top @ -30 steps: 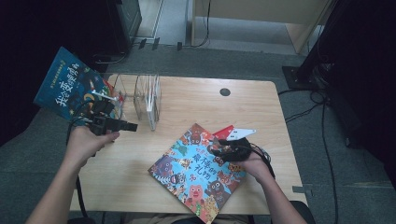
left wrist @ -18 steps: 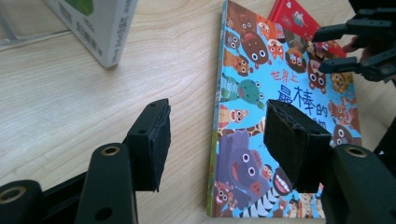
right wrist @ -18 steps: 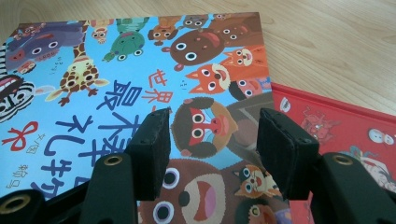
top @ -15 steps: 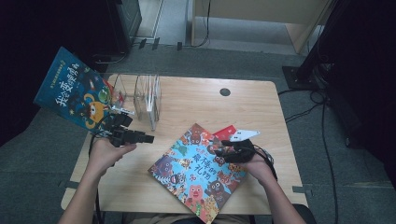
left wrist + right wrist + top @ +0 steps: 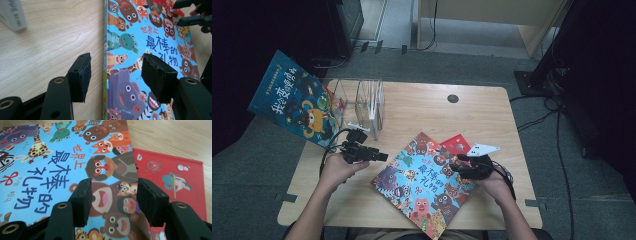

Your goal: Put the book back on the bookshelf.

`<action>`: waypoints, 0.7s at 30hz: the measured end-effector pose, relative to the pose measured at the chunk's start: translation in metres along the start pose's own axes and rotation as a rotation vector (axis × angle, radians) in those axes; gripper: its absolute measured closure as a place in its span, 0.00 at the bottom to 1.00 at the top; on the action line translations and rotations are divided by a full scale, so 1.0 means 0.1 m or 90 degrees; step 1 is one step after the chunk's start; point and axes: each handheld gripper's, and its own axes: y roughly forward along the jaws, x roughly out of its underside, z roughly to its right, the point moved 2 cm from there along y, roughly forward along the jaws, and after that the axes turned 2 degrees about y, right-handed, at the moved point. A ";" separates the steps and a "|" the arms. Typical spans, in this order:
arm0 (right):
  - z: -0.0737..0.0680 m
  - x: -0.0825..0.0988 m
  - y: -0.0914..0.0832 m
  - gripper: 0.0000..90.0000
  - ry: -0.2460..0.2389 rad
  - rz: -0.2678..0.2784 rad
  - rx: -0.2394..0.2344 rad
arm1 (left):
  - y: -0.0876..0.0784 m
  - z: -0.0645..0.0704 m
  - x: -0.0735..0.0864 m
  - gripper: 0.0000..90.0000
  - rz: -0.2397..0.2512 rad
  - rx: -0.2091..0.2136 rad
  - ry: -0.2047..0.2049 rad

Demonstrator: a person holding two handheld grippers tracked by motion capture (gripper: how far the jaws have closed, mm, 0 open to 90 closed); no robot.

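A glossy, flat picture book (image 5: 424,186) crowded with cartoon animals on a blue cover lies skewed on the near middle of the pale wood-grain worktop (image 5: 412,107), its spine edge toward the left. The right tongs (image 5: 464,169), black with foam-like pads, hover over the book's right part; their jaws have just been closing a little but stand partly apart with nothing pinched between them. The left tongs (image 5: 382,157) sit just left of the book, jaws partly apart and straddling the spine edge in the left gripper view, pads not pressing it. A thin red book (image 5: 455,144) peeks out from under the far right corner. Farther left stand clear plastic holders (image 5: 369,102), and a second blue book (image 5: 297,102) leans at the far left edge.
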 end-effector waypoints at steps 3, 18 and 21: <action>0.01 0.04 -0.05 0.57 0.018 0.005 0.003 | 0.05 0.00 0.00 0.47 0.002 0.000 0.012; 0.01 0.23 -0.26 0.75 0.044 0.003 0.026 | 0.26 -0.05 -0.04 0.62 0.019 0.027 0.045; 0.00 0.27 -0.28 0.78 0.045 -0.001 0.031 | 0.28 -0.06 -0.06 0.64 0.020 0.021 0.054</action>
